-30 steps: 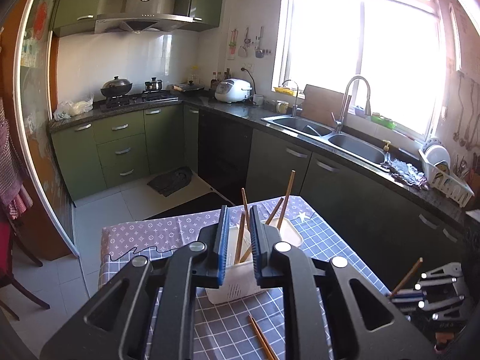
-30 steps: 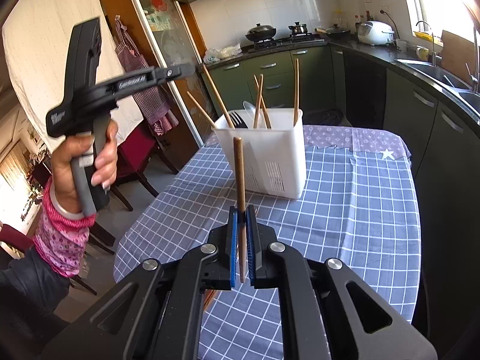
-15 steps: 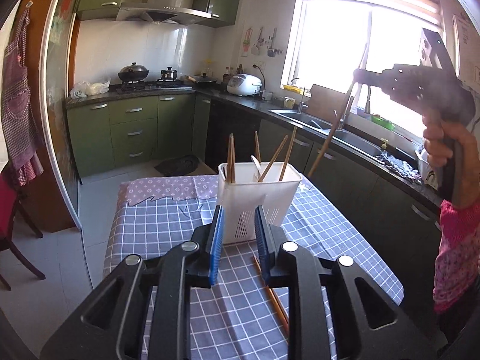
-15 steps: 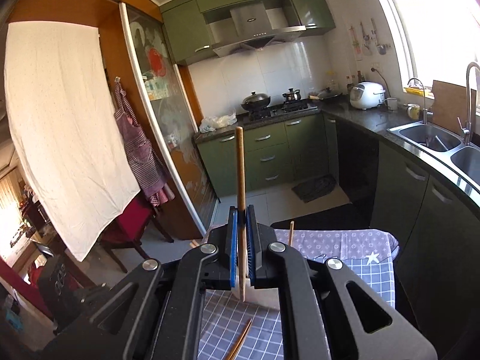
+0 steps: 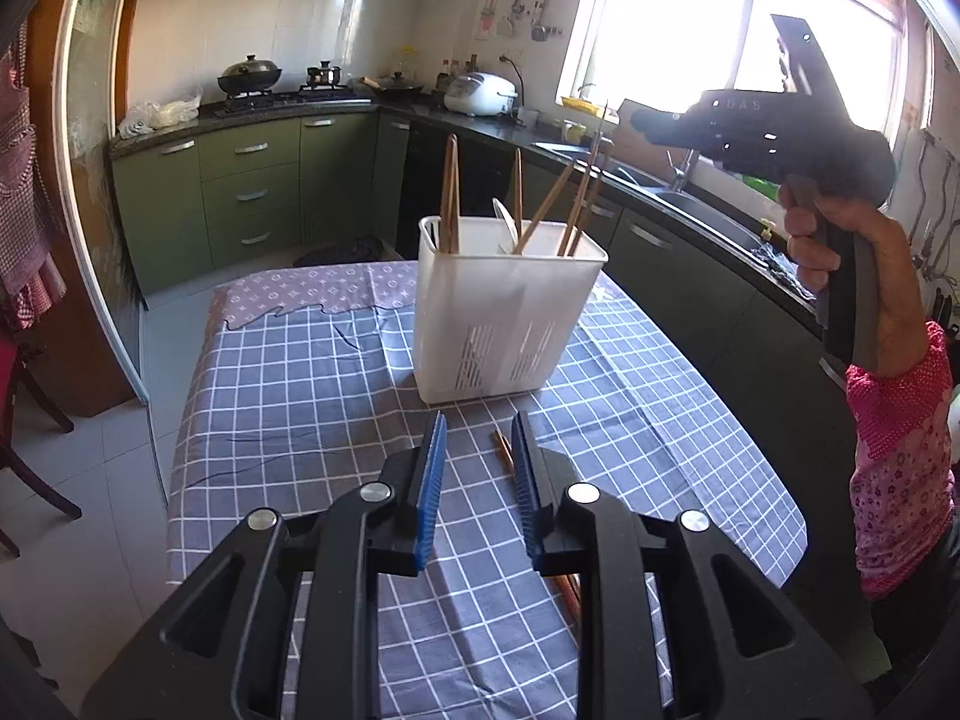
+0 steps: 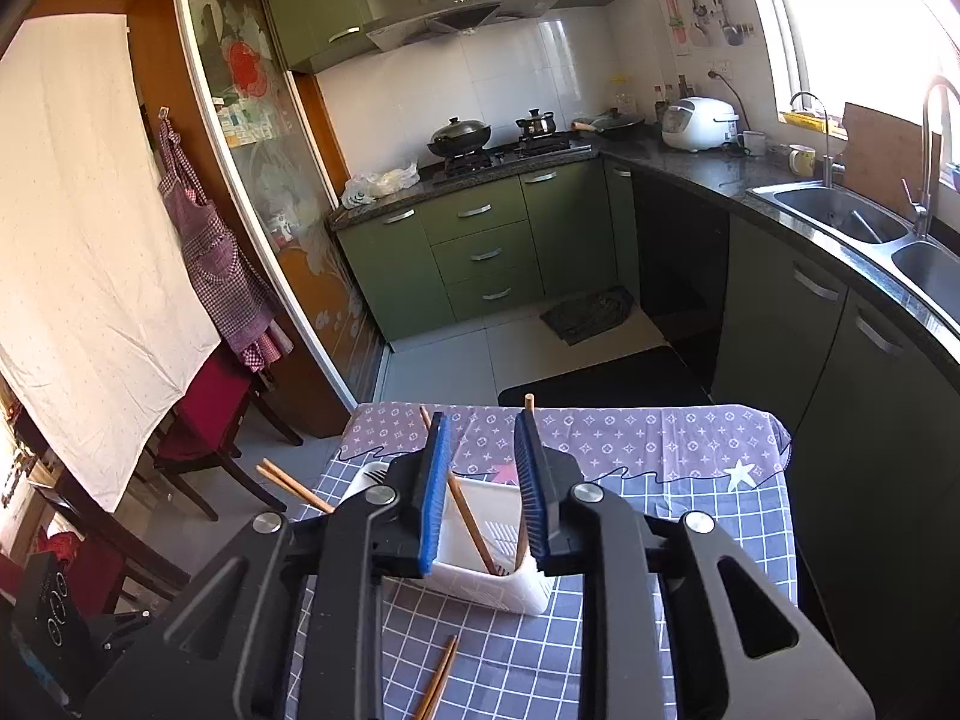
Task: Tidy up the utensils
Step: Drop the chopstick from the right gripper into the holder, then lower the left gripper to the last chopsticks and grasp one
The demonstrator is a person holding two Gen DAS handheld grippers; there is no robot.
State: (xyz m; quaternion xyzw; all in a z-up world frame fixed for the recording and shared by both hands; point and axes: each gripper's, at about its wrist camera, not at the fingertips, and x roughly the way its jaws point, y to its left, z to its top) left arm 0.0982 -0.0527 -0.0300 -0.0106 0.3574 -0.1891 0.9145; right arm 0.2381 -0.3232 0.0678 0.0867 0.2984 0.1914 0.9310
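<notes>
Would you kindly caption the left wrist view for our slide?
Open left gripper above chopsticks lying on the checked tablecloth, before the white utensil holder.

Strong daylight floods in through the window [image 5: 720,30] at the upper right of the left wrist view, where the panes blow out to plain white. The same glare bleaches the upper right corner of the right wrist view. The white wall tiles [image 6: 480,78] carry soft reflections. The checked tablecloth [image 5: 300,396] is evenly lit, and a dark shadow lies on it under the gripper bodies at the bottom. Both pictures are sharp, without motion blur. Fisheye distortion bows the door frame [image 6: 240,192] and cabinets, and the corners darken to black.
</notes>
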